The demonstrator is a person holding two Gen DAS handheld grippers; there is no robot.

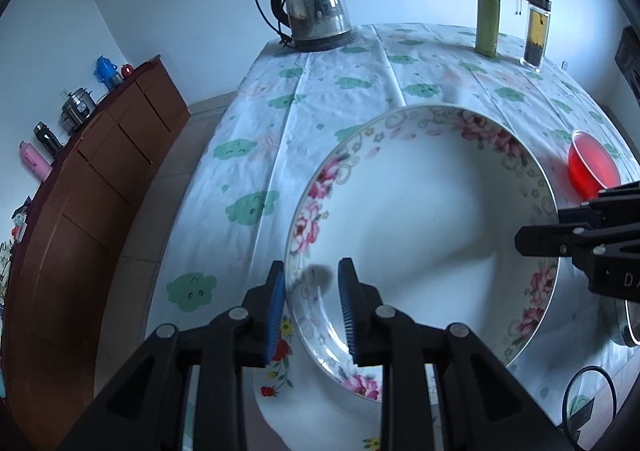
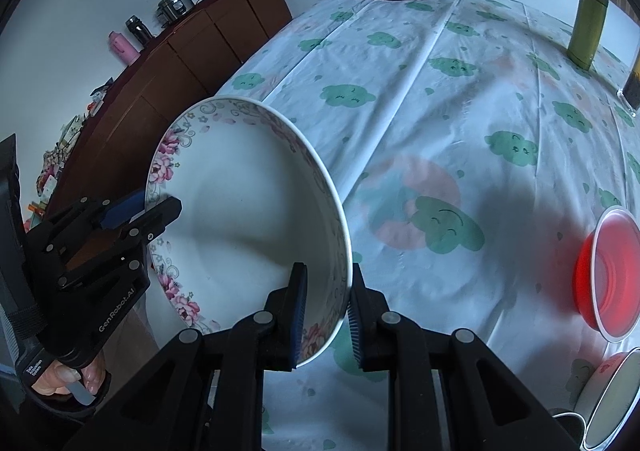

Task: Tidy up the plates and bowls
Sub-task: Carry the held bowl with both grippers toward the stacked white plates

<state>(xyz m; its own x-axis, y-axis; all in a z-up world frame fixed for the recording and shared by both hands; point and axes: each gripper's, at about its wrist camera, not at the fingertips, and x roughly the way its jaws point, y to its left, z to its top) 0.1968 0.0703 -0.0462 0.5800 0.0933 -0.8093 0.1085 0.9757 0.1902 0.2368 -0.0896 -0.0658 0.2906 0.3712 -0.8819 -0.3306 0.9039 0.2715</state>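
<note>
A white deep plate with a pink flower rim (image 1: 420, 219) (image 2: 248, 219) is held tilted above the table by both grippers. My left gripper (image 1: 310, 311) is shut on its near-left rim; it also shows in the right wrist view (image 2: 140, 211). My right gripper (image 2: 326, 315) is shut on the opposite rim; it shows at the right edge of the left wrist view (image 1: 560, 239). A second flower-rimmed plate (image 1: 280, 379) lies on the table under the held one. A red bowl (image 1: 592, 167) (image 2: 608, 275) stands at the right.
The table wears a cloud-print cloth (image 2: 460, 99). A kettle (image 1: 312, 7), a green flask (image 1: 488, 23) and a clear jar (image 1: 536, 35) stand at the far edge. More bowls (image 2: 608, 391) sit at the near right. A brown cabinet (image 1: 92, 187) lines the left wall.
</note>
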